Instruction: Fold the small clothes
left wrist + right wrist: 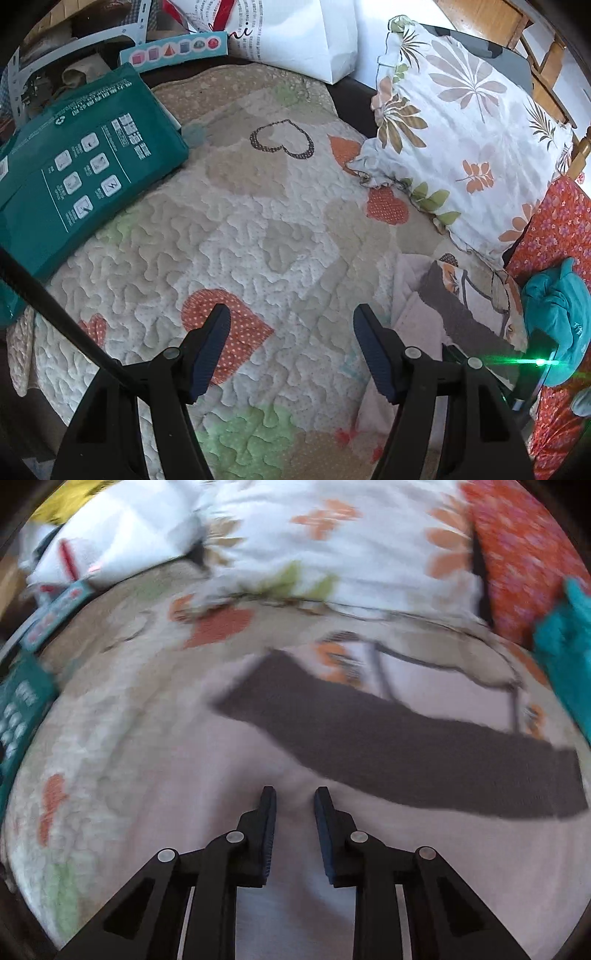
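A small pale pink garment (177,775) with a dark brown band (388,738) lies on the quilted bed cover. In the left wrist view the garment (417,314) lies to the right. My right gripper (294,797) hovers over the pink cloth with its jaws a narrow gap apart; a small ridge of cloth sits between the tips, grip unclear, view blurred. My left gripper (291,317) is wide open and empty above the quilt (229,236), left of the garment. A crumpled teal garment (557,314) lies at the far right.
A floral pillow (465,136) lies behind the garment, and an orange flowered cloth (554,229) to its right. A green package (74,166) rests at the quilt's left edge. A white bag (306,33) and a blue box (173,50) stand at the back.
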The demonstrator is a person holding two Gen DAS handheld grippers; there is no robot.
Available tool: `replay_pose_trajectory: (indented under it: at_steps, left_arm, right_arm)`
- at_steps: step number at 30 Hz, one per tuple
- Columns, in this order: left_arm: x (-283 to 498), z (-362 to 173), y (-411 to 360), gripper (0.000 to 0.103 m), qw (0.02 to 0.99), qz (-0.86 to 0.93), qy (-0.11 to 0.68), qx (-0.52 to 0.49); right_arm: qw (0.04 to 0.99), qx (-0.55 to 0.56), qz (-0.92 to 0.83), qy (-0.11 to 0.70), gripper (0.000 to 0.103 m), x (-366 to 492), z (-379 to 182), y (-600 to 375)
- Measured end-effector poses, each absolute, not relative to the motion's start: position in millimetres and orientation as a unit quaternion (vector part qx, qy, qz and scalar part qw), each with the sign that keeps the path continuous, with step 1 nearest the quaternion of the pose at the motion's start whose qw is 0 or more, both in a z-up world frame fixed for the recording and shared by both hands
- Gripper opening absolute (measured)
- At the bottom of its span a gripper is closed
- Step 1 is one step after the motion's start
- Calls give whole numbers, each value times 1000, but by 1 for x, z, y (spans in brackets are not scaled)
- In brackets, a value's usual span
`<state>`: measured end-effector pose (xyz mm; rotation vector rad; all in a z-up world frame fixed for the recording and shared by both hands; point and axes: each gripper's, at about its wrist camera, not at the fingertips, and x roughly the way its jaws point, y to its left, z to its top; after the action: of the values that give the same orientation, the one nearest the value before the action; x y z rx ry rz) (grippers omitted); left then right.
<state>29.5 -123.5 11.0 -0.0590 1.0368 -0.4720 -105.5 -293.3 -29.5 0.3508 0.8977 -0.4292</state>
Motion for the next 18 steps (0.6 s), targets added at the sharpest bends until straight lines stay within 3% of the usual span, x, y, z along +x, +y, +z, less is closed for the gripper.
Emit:
replay_pose_trajectory:
  at_steps: [3, 8, 13, 18]
  left_arm:
    - [31, 15, -120, 68, 853, -211, 476, -13]
    - [33, 21, -113, 68, 872, -185, 453, 3]
    - [31, 27, -108, 68, 884, -175, 434, 4]
    - [30, 29, -106, 68, 886, -175, 430, 4]
  right_arm:
    - [877, 180, -162, 416, 25, -108, -13, -277]
    - [888, 95, -143, 426, 27, -128, -3, -236]
    - [886, -20, -133, 444, 52, -152, -9, -196]
    - [869, -97, -140, 464, 56, -161, -25, -170]
